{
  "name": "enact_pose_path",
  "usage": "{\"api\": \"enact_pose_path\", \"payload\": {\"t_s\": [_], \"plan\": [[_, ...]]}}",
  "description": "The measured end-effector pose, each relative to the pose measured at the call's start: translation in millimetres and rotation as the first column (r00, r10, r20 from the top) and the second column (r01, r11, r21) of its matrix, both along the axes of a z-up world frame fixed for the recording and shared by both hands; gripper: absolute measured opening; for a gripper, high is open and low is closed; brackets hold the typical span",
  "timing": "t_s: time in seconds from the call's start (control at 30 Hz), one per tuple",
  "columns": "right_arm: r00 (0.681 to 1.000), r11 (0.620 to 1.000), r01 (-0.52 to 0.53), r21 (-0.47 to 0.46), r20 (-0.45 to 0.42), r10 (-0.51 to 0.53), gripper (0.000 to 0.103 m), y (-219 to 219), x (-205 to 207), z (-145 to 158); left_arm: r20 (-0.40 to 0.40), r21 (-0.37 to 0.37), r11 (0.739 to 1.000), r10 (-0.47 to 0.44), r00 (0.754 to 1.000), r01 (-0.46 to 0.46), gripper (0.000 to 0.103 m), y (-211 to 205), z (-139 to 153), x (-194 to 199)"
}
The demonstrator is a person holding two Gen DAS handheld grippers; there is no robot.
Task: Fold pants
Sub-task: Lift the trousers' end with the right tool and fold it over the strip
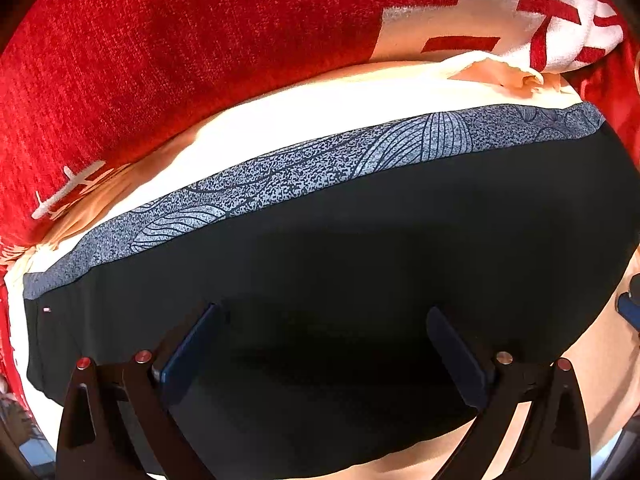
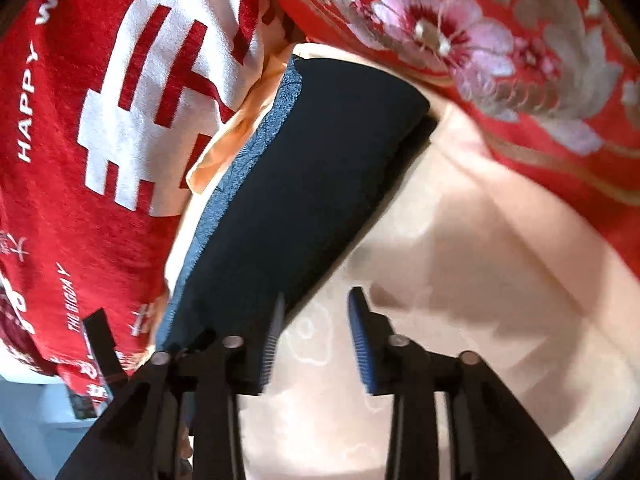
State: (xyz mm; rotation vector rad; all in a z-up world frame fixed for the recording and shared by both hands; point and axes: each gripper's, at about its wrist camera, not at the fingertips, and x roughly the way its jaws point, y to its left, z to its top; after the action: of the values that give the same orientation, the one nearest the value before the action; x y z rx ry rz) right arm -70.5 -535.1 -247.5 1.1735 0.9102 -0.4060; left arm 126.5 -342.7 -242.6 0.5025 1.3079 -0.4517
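The pants (image 1: 360, 280) lie folded into a dark, compact block on the pale sheet (image 2: 480, 280), with the grey patterned waistband (image 1: 320, 176) along the far edge and a red blanket (image 1: 160, 60) beyond it. The block's long axis runs left to right across the left wrist view, square to the way the left gripper (image 1: 324, 344) points. That gripper hangs directly over the cloth with its jaws wide and nothing between them — the pants fill the whole space ahead of it. The right gripper (image 2: 316, 320) sits off the right end of the block, over bare sheet; its jaws stand apart and empty too, the left finger just at the fabric's edge and the right finger clear of it. In that view the block stretches away to the far left, toward a red floral quilt (image 2: 500, 40). The left hand looks the nearer one for any further fold or pressing — the right would first have to shift left onto the cloth.
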Motion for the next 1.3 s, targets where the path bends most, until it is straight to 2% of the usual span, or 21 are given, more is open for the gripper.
{"api": "enact_pose_path", "payload": {"t_s": [0.27, 0.43, 0.57, 0.67, 0.8, 0.93, 1.1, 1.3], "plan": [[1.0, 1.0, 0.015, 0.023, 0.01, -0.015, 0.041, -7.1, 0.0, -10.1, -0.001, -0.003, 1.0, 0.009, 1.0, -0.009, 0.103, -0.4, 4.8, -1.1], [0.999, 0.999, 0.052, -0.017, 0.012, -0.052, 0.041, -10.9, -4.1, -5.9, 0.015, -0.058, 0.998, -0.008, 1.0, 0.009, 0.103, -12.3, 18.7, -5.4], [0.995, 0.995, 0.096, -0.009, -0.006, -0.096, 0.04, -22.0, -2.5, -8.9, 0.009, -0.03, 0.999, -0.041, 0.999, 0.041, 0.103, -30.0, 7.8, -12.0], [0.995, 0.994, 0.101, -0.042, -0.01, -0.101, 0.011, -29.1, 2.6, -0.2, 0.01, -0.037, 0.999, -0.025, 1.0, 0.025, 0.103, -32.5, 6.2, -12.6], [0.999, 0.992, 0.044, -0.119, -0.018, -0.047, 0.011, -32.3, 11.2, 12.0, 0.004, -0.041, 0.999, -0.019, 1.0, 0.02, 0.103, -32.2, 2.3, -15.6], [0.998, 0.997, 0.063, -0.047, 0.0, -0.063, 0.012, -30.7, 0.9, 4.6, -0.003, -0.04, 0.999, -0.023, 1.0, 0.023, 0.103, -31.5, 0.0, -13.4], [0.995, 0.995, 0.096, 0.036, 0.024, -0.097, 0.029, -16.9, -10.7, -6.0, -0.011, -0.051, 0.999, -0.014, 1.0, 0.013, 0.103, -29.7, -2.1, -14.9], [0.988, 0.992, 0.128, 0.005, 0.082, -0.128, 0.029, -16.3, -3.7, -12.3, 0.002, -0.077, 0.997, -0.02, 1.0, 0.02, 0.103, -29.6, -11.2, -24.1]]}}
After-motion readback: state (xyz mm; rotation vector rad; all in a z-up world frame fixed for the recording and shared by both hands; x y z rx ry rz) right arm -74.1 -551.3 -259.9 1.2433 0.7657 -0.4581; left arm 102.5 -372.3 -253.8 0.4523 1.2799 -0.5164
